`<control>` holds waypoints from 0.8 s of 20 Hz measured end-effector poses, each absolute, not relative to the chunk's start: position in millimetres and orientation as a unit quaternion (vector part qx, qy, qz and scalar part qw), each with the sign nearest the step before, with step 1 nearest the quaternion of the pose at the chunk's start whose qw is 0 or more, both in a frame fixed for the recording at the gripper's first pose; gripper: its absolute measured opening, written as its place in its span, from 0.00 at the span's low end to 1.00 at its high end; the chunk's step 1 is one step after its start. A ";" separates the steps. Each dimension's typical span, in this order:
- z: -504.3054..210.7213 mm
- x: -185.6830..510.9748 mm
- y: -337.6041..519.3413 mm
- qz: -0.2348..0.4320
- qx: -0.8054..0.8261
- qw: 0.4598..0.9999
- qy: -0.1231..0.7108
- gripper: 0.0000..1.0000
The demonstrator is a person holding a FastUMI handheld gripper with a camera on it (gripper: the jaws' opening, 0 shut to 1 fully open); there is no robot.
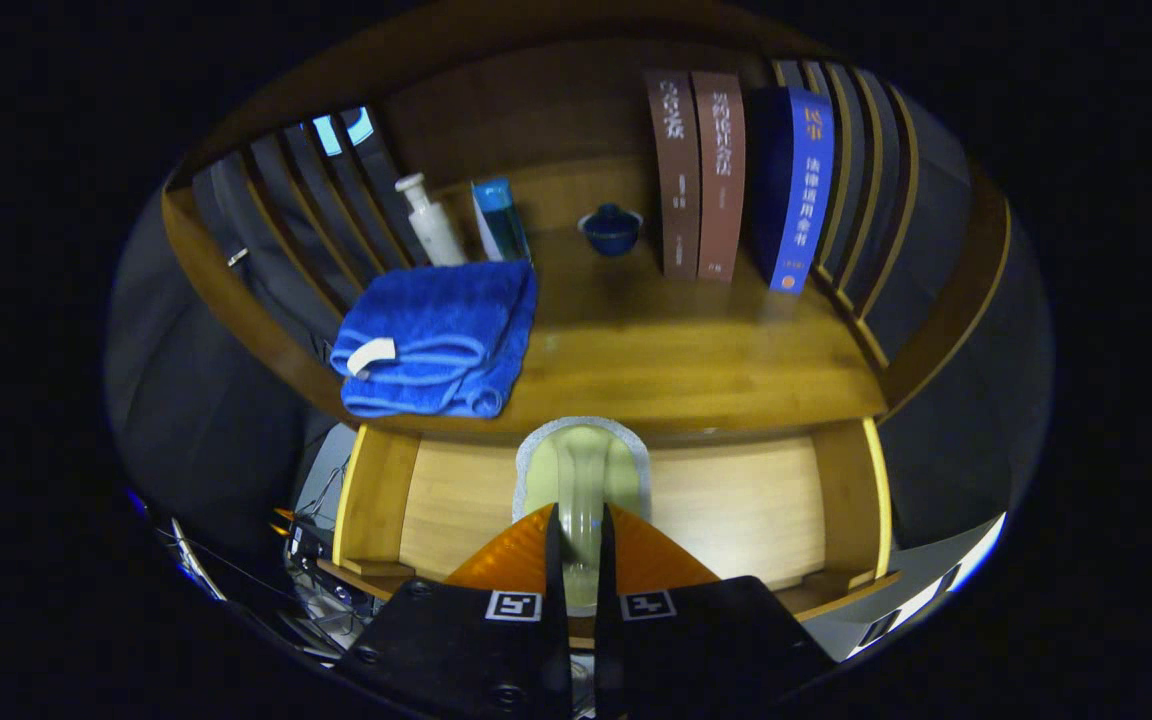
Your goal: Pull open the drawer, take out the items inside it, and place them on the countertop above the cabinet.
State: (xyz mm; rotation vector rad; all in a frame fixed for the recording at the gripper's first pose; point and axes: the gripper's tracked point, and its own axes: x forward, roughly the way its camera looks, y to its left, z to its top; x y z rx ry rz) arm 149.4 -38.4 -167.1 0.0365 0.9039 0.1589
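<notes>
Claw: claw (581, 560) narrowed, both fingers pinching a pale translucent pouch with a grey-white rim (583, 470).
Pouch: held upright above the open light-wood drawer (736, 500).
Worktop: brown wooden worktop (676, 350) beyond the drawer.
Left: folded blue towel (436, 338) at the near edge; white bottle (429, 220), blue box (501, 218) farther.
Far: small blue lidded cup (611, 228).
Right: three upright books (736, 175).
</notes>
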 end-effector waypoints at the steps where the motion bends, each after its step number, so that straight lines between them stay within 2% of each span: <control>1: -161.9 162.9 -39.7 0.072 0.016 0.898 0.435 0.14; 9: -177.0 253.9 -43.1 0.040 -0.004 0.893 0.448 0.14; 16: -213.3 299.3 -27.3 0.046 -0.034 0.879 0.473 0.14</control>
